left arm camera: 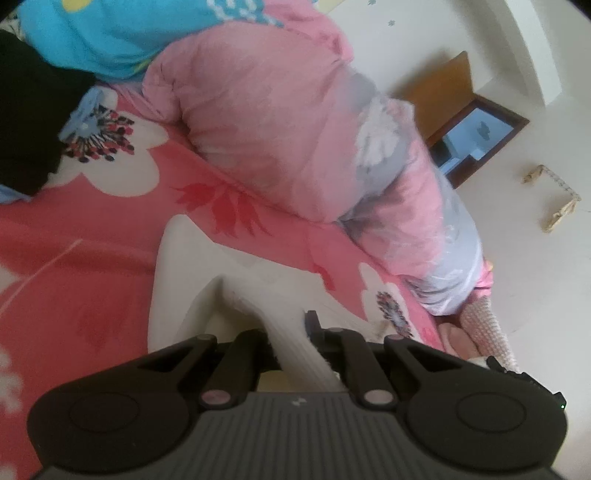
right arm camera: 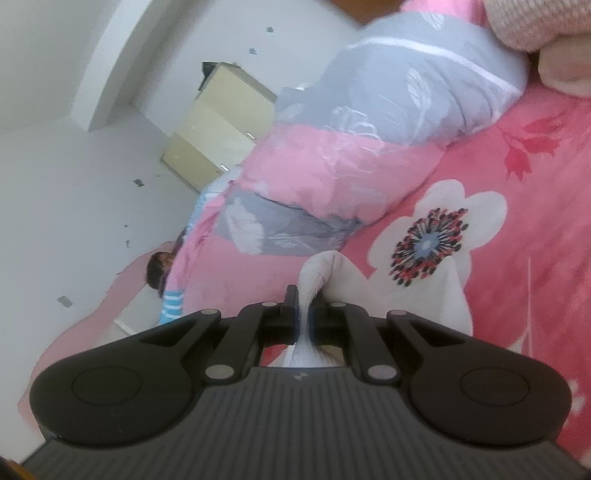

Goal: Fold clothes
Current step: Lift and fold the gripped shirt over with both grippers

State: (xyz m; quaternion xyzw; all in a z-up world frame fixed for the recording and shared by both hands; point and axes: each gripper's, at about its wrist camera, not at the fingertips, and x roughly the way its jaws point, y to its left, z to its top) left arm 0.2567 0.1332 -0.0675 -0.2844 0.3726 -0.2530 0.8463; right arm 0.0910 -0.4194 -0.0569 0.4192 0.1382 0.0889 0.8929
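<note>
We are holding a white garment (left arm camera: 229, 295) between both grippers, over a bed covered by a pink flowered sheet (left arm camera: 74, 236). The left gripper (left arm camera: 291, 332) is pinching a ribbed white strip of it, its fingers drawn narrow on the cloth; the right gripper (right arm camera: 304, 306) is clamping a thin bunched tuft in the same way. Part of the garment is lying spread on the sheet, and part is rising toward the fingers.

We are judging several risks. The right grip is taking only a slim gather of fabric, so a sharp pull could be dragging it out of the fingers and dropping that side. Both grips are on bunched cloth and not on a flat edge, so any fold made from here is likely to come out crooked or wrinkled. A bulky pink and grey quilt (left arm camera: 280, 122) is lying just beside the garment, and a swung edge could be landing on it or snagging there. A black garment (left arm camera: 29, 110) and a blue one (left arm camera: 110, 33) are piled farther back, well apart from our cloth.
</note>
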